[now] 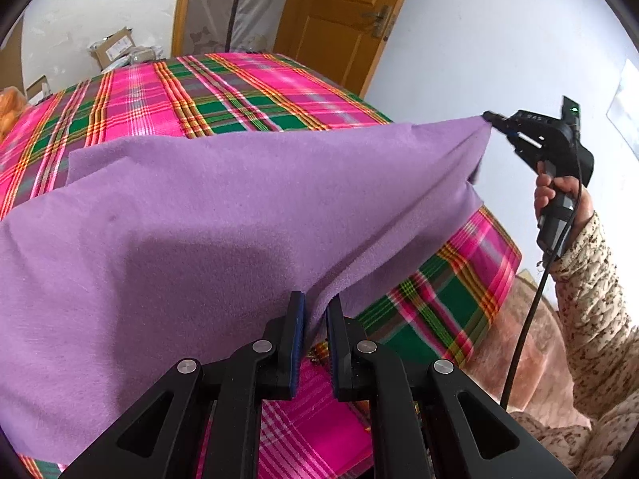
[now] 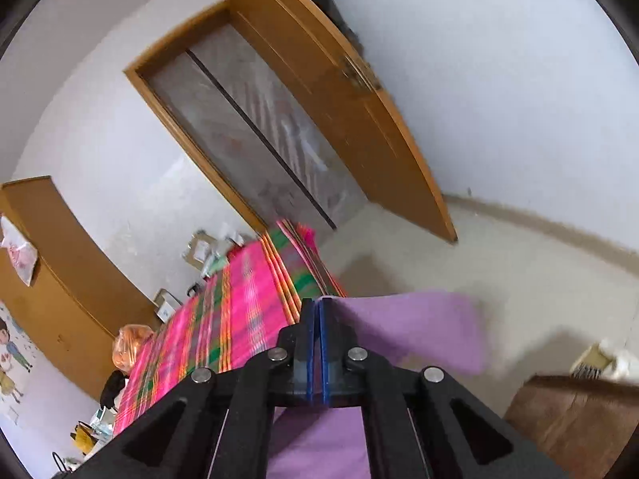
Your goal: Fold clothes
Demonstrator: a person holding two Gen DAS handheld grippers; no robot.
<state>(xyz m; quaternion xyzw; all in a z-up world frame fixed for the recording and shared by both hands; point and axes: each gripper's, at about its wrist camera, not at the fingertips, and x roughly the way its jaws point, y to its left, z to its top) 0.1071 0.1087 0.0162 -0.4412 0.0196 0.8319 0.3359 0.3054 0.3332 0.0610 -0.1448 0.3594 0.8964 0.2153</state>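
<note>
stretching across the middle of the left wrist view, a soft purple fleece cloth point(image 1: 223, 215) is held up off a bed covered by a pink, green and orange plaid sheet point(image 1: 239, 92). the left gripper point(image 1: 316, 311), at bottom centre of that frame, has its black fingers with blue pads pinched onto the near edge of the cloth; fabric fills the narrow gap between them. at the right of the same frame the right gripper point(image 1: 489, 116), a black handheld unit, clamps the far corner of the cloth, pulling it into a taut point with creases running back toward the left gripper. a hand point(image 1: 555, 191) grips its handle, with a beige speckled sleeve point(image 1: 591, 303) below and a black cable point(image 1: 527, 319) hanging down.

in the right wrist view the right gripper's blue pads point(image 2: 313, 339) are pressed together at lower centre, purple cloth spilling out to the right and under the fingers; this frame is blurred. the plaid sheet runs toward centre left. a wooden door point(image 2: 331, 92) stands open at upper centre, with a wooden cabinet point(image 2: 52, 263) at left and pale floor point(image 2: 499, 263) at right.
</note>
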